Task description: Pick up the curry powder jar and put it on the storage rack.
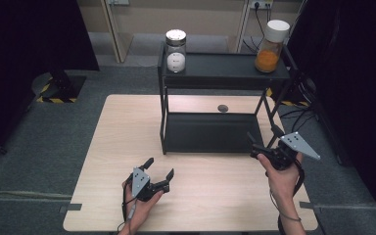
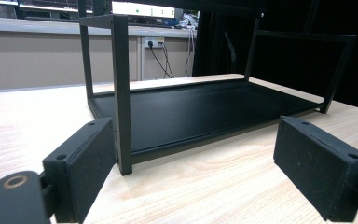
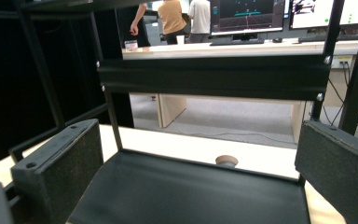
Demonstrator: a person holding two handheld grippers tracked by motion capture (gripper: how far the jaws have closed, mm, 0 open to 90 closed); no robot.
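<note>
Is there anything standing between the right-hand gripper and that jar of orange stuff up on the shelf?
Nothing visible blocks it. The right gripper, jaws open, sits low by the rack's front right corner; the orange jar stands above on the top shelf's right end. The white jar stands at the far left end.

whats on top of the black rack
Two jars stand on the top shelf of the black rack: a jar of white powder at its left end and a jar of orange powder at its right. The lower shelf looks bare.
</note>
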